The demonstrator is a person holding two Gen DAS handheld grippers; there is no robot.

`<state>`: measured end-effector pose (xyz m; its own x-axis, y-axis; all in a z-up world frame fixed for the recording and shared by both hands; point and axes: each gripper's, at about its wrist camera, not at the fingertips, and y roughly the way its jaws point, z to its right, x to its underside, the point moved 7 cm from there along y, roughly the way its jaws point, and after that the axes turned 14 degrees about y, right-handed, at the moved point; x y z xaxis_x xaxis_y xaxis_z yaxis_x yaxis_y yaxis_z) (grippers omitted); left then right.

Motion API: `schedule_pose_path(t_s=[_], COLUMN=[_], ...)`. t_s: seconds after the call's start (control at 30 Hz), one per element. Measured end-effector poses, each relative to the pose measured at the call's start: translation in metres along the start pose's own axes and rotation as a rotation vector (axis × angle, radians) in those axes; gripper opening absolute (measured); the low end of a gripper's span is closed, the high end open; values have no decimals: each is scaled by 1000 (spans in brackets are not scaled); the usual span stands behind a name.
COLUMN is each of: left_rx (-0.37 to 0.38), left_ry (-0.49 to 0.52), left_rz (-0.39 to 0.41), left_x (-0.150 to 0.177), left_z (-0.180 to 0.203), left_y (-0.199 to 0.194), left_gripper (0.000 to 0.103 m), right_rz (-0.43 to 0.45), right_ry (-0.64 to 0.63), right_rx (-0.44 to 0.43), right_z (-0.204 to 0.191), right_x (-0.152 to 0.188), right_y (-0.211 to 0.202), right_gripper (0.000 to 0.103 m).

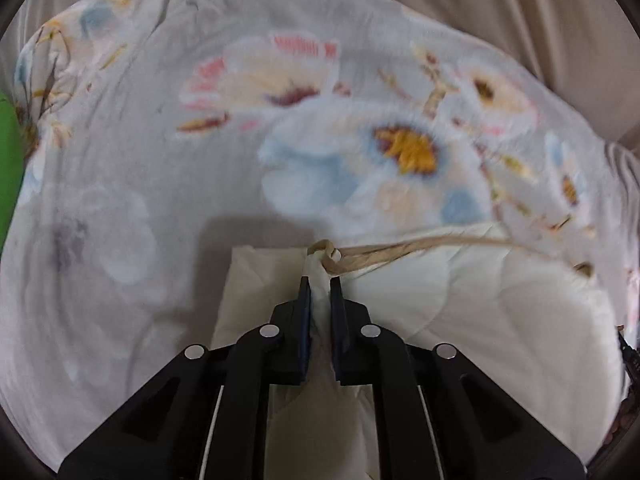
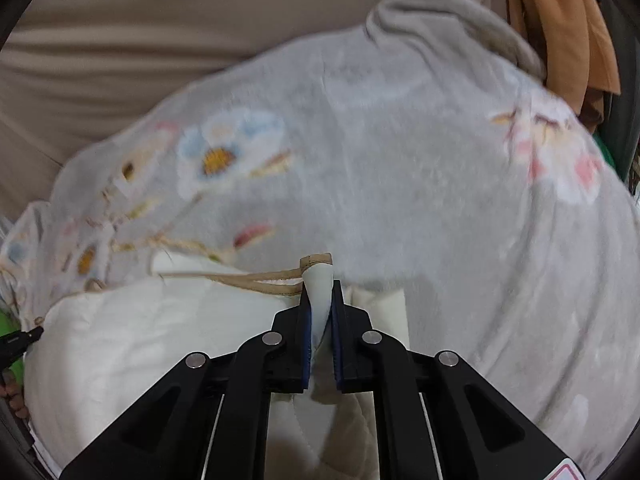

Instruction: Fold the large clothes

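Observation:
A large grey fleece blanket (image 1: 224, 184) printed with pale blue, pink and yellow flowers lies spread out below me. Its near edge is turned back, showing the cream underside (image 1: 500, 300) and a tan trim (image 1: 400, 250). My left gripper (image 1: 320, 280) is shut on a pinch of this cream edge right by a bunched knot of trim. In the right wrist view the same blanket (image 2: 400, 168) fills the picture. My right gripper (image 2: 321, 282) is shut on a fold of the cream edge where the tan trim (image 2: 256, 280) meets it. The cloth stands up between both pairs of pads.
Beige ribbed fabric (image 2: 140, 40) lies beyond the blanket. An orange-brown cloth (image 2: 560, 28) hangs at the top right, and something green (image 1: 10, 160) sits at the left edge. The other gripper's black tip (image 2: 20, 340) and a person's fingers (image 2: 12, 396) show at the far left.

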<state>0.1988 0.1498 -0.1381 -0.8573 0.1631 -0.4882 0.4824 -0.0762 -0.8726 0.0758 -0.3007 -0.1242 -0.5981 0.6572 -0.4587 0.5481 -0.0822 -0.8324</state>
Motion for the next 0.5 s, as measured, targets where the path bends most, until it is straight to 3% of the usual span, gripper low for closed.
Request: schedule_pose_path(t_s=[0.07,0.17,0.27,0.37,0.43,0.5], left_rx=[-80,-123,-143,-196,-182,-111], left_ry=[66,100,68,39,41,74], left_rz=[11,25,80,188,248,294], left_x=[1,-1,-4,-8,-9,-7], left_z=[7,8,0,-6,4,32], left_y=[3,-3,-38,-97,-132,-154], left_gripper=[14,18,27,40,44,44], right_rz=[19,51,195,298,283,207], right_ry=[-24,-5,37,-14,-80,-162], right_rx=[28,33,10,-40,-123,-206], right_z=[-3,-3,-4,-22,-50,-84], right_x=[1,-5,-18,-16,-1,23], right_y=[1,-13,-67,-118,-137,-138], right_gripper=[10,13,17,21,21,21])
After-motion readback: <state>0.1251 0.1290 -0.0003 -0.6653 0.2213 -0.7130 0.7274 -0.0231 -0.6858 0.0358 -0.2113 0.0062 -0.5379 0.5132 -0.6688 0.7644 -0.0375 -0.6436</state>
